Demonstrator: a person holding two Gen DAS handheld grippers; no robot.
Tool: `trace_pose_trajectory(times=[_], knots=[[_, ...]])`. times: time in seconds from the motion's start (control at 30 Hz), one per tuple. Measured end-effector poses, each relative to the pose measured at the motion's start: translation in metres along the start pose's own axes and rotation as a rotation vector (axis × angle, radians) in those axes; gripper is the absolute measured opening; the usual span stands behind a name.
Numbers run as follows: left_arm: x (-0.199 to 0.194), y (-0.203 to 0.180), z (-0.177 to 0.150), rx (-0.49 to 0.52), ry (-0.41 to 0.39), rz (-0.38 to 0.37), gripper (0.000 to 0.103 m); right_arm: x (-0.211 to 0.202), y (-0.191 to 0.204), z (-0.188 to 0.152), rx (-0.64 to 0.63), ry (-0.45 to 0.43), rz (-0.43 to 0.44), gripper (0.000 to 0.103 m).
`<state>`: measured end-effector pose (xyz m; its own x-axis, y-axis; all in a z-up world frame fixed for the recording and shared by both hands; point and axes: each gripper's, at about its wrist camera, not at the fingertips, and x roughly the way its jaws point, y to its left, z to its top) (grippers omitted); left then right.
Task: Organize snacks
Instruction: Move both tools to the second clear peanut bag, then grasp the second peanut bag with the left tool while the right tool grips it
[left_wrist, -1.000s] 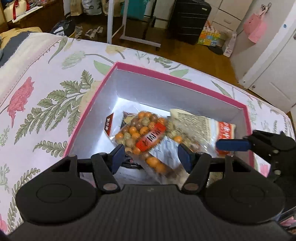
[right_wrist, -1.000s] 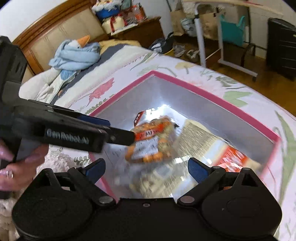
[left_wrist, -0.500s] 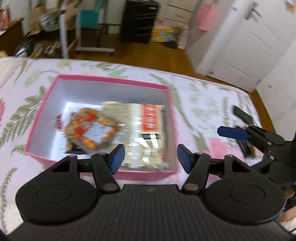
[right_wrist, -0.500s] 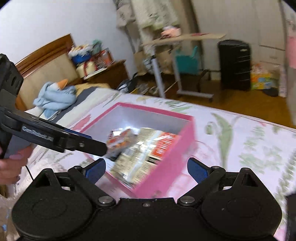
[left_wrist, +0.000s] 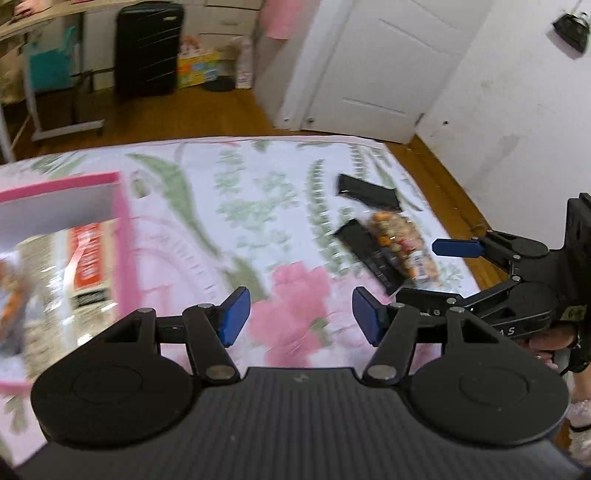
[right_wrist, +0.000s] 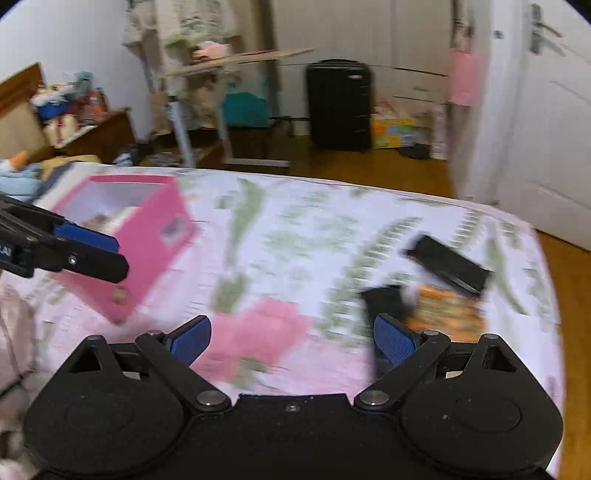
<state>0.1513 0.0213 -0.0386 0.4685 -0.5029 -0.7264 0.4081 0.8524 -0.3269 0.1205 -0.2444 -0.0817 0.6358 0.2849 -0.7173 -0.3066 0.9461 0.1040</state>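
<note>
Snacks (left_wrist: 400, 247) on the bedspread come next, so my empty, spread grippers (left_wrist: 299, 317) (right_wrist: 291, 341) must reach them, then the pink box (right_wrist: 147, 236).

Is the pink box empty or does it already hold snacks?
Not empty. The open-topped pink box holds at least one snack packet with an orange-red label; blur hides the count. Another mixed-nut bag lies outside on the bedspread.

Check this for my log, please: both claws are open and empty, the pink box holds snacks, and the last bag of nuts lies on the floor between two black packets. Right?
Not the floor. The left wrist view shows the bag of nuts lying on the flowered bedspread, between the two black packets. The rest stands: both claws open and empty, snacks in the pink box.
</note>
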Motion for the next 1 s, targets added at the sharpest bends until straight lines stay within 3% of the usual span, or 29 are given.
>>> trace_pose_trajectory(times=[0.17, 0.4, 0.67, 0.83, 0.93, 1.0], knots=[[0.055, -0.027, 0.008, 0.030, 0.020, -0.036, 0.060, 0.010, -0.050, -0.026, 0.088, -0.011, -0.100, 0.097], [0.133, -0.050, 0.015, -0.058, 0.069, -0.133, 0.060, 0.050, -0.099, -0.049, 0.193, 0.056, -0.175, 0.097], [0.196, -0.079, 0.035, -0.129, 0.047, -0.166, 0.060, 0.077, -0.146, -0.056, 0.436, 0.067, -0.010, 0.100], [0.228, -0.098, 0.045, -0.099, 0.083, -0.125, 0.060, 0.084, -0.142, -0.054, 0.393, 0.058, -0.017, 0.100], [0.248, -0.098, 0.044, -0.129, 0.143, -0.168, 0.059, 0.085, -0.131, -0.053, 0.293, 0.060, -0.088, 0.084], [0.248, -0.101, 0.042, -0.135, 0.142, -0.170, 0.059, 0.083, -0.130, -0.051, 0.296, 0.063, -0.077, 0.079]])
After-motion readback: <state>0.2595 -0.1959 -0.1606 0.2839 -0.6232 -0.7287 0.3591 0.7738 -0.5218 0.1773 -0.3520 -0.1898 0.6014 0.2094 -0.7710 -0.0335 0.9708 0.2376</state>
